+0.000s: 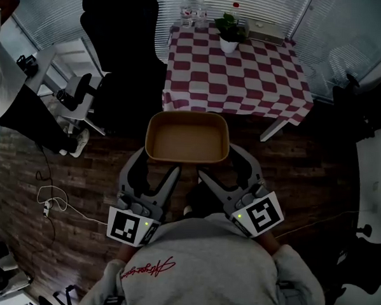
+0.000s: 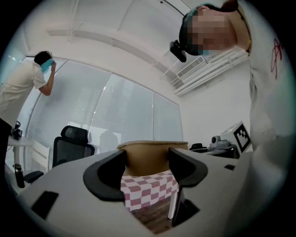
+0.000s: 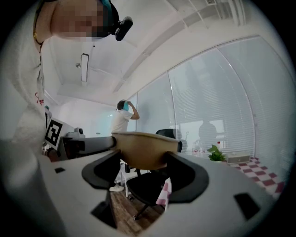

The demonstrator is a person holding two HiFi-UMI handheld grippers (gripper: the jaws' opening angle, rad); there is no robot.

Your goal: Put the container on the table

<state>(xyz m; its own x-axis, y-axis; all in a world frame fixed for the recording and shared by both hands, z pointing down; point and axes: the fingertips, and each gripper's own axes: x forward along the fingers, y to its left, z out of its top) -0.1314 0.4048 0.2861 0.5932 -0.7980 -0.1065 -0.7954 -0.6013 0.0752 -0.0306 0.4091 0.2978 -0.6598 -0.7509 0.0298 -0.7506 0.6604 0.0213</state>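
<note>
- The square table with the red-and-white checked cloth (image 1: 236, 74) is straight ahead. Its near hem hangs down, and a white leg (image 1: 274, 129) pokes out under the right corner.
- Plenty of room on it: the front and middle of the cloth are bare. The clutter lines the far edge: a small potted green plant in a white pot (image 1: 230, 31), a couple of clear bottles (image 1: 192, 15) and a flat white box (image 1: 267, 33).
- A black office chair (image 1: 126, 43) crowds the table's left side, close to that corner. A white cable (image 1: 48, 202) trails over the dark brick-pattern floor (image 1: 81, 175) off to the left.
- The tan, rounded-rectangle open container (image 1: 188, 137) is up in the air over the floor. In the head view its far rim lines up with the cloth's near hem, so it's not over the tabletop.
- It's shallow-ish, with a rolled rim, smooth plain walls and nothing inside.
- The left gripper (image 1: 156, 169) has its jaws spread fairly wide, with the container's near wall filling the gap between them and the rim riding just over the pads.
- Same deal with the right gripper (image 1: 222, 171): jaws well apart, clamped on the near wall further right.
</note>
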